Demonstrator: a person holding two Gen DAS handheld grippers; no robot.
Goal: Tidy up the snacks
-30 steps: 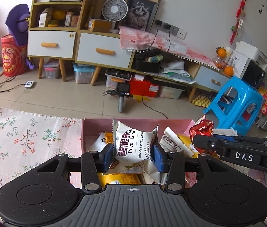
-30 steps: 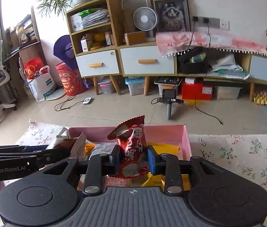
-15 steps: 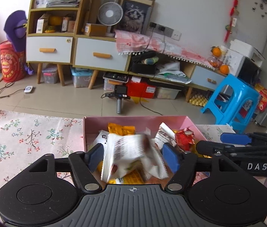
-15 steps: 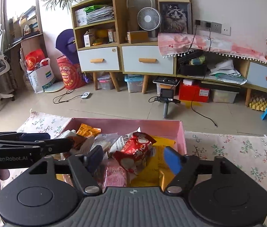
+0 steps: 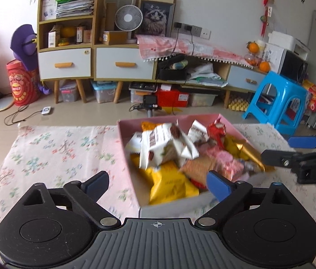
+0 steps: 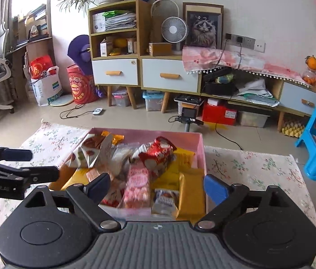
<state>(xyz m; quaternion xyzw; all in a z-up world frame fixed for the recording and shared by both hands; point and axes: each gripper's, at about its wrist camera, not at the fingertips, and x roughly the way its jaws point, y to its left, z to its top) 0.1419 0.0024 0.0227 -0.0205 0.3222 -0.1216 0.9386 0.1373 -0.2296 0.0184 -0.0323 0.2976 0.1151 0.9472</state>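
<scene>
Two tools, left (image 5: 158, 185) and right (image 6: 158, 187), hang over one pink box (image 5: 125, 148) on the floral surface (image 5: 57, 148); both are opening, nothing between them. One white packet (image 5: 158, 148) and one red packet (image 6: 156, 154) lie atop the snacks inside.

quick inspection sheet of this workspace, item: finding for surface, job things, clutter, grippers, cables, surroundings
surface: floral tablecloth, bare apart from the box.
job's things: pink box heaped with snack packets; white pecan packet on top in the left wrist view, red packet on top in the right wrist view.
clutter: nothing seen on the cloth outside the box.
grippers: left gripper and right gripper both with jaws opening, pads clear of the packets, nothing held.
cables: none on the cloth; a cord with a white puck on the floor.
surroundings: drawer cabinet, desk fan, blue stool.
</scene>
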